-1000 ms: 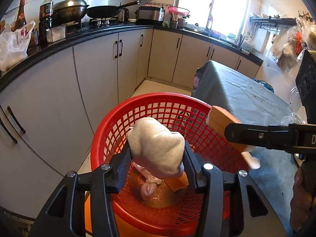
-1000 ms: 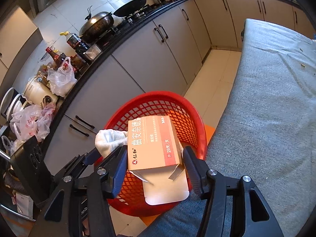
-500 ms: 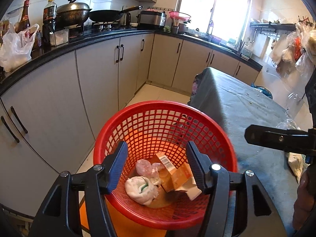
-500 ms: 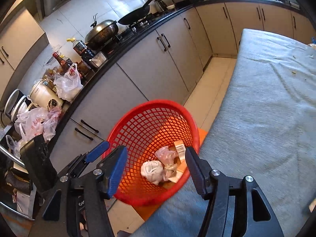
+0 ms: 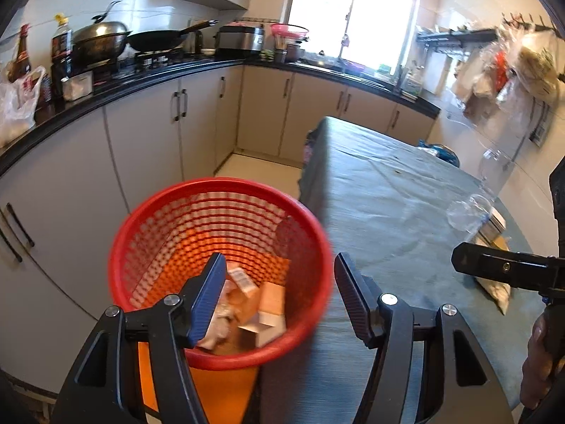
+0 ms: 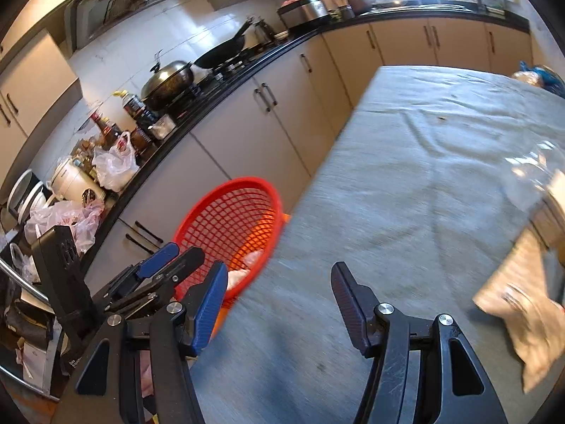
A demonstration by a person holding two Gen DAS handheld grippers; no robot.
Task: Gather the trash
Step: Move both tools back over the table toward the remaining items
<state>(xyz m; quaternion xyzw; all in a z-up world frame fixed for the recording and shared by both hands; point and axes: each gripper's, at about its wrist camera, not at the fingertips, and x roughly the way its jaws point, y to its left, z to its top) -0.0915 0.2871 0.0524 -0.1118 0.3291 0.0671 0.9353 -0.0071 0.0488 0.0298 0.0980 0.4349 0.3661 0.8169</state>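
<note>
Left wrist view: left gripper (image 5: pixel 280 295) empty, fingers (image 5: pixel 208 296) spread wide above the near rim of a red basket (image 5: pixel 141 219) standing on the floor just beside the table (image 5: pixel 381 205). Inside the basket, a cardboard box (image 5: pixel 272 304) and crumpled wrappers (image 5: pixel 220 318), blurred, resting at the bottom. On the far right of the table, a clear plastic bottle (image 5: pixel 469 208) lying on its side, a flat tan packet (image 5: pixel 494 288) nearer the edge, and a further boxy item beside the bottle, too blurred to name. Right wrist view: right gripper (image 6: pixel 279 293) likewise empty, fingers (image 6: pixel 348 293) apart, aimed over bare grey cloth; tan packet (image 6: pixel 519 304) off to the right, well apart from the fingers; bottle (image 6: pixel 536 162) beyond it, smeared by motion; basket (image 6: pixel 226 212) at left, below table level. Progress, as a judgement: partly done, with some trash already in the basket and at least the packet and bottle left on the table. Likely next step: right gripper toward the packet, closing across its thin edge.
</note>
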